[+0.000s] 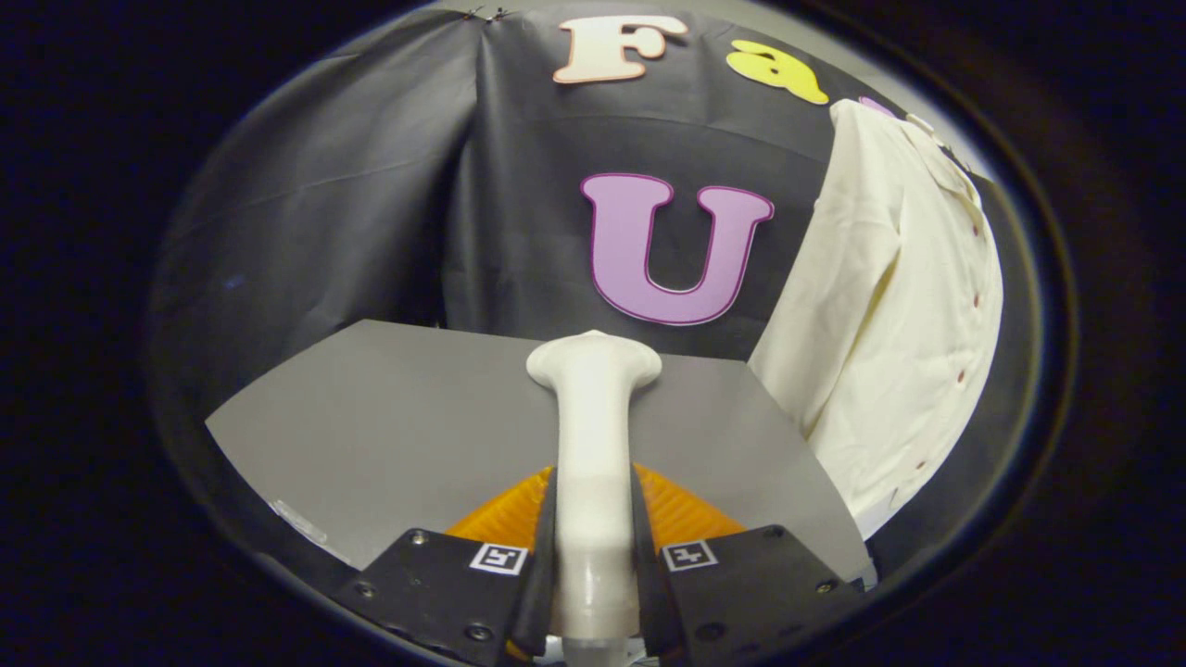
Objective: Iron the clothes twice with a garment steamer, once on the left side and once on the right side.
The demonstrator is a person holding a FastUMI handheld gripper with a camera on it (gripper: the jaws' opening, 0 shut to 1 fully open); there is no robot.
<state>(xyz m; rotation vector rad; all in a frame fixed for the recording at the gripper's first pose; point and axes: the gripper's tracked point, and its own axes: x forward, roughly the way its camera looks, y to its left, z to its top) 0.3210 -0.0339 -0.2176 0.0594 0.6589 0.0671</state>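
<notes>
**Steamer held in the fingers, shirt hanging to the right**

Both fingers [556,547] of the gripper [594,556] were clenched on the handle of the garment steamer [593,435], one pressing each side of the white shaft. That shaft ran straight ahead from between them, over the table, and widened at its far end into a flat, flared head. The head pointed toward the back wall and touched neither the wall nor the shirt. Each finger carried a small square marker [498,558] on its upper face, close beside the handle.

Under the steamer, just ahead of the fingers, lay an orange ribbed piece [681,514], showing on both sides of the shaft; what it was could not be told. No open container showed, and whether the steamer held water could not be seen.

The cream shirt [889,315] hung to the right, beyond the fingers and well apart from the steamer head. Its collar sat at the top, a row of dark red buttons ran down its front on the right, and a long sleeve dropped down its left side. Its lower part fell past the table's right edge.

The grey table [389,435] had a matte, plain top, with a small pale strip [298,522] lying near its near left edge. Black cloth [371,204] formed the booth's wall behind and to the left of the table, hanging in soft folds with a vertical crease at the far left corner.
</notes>
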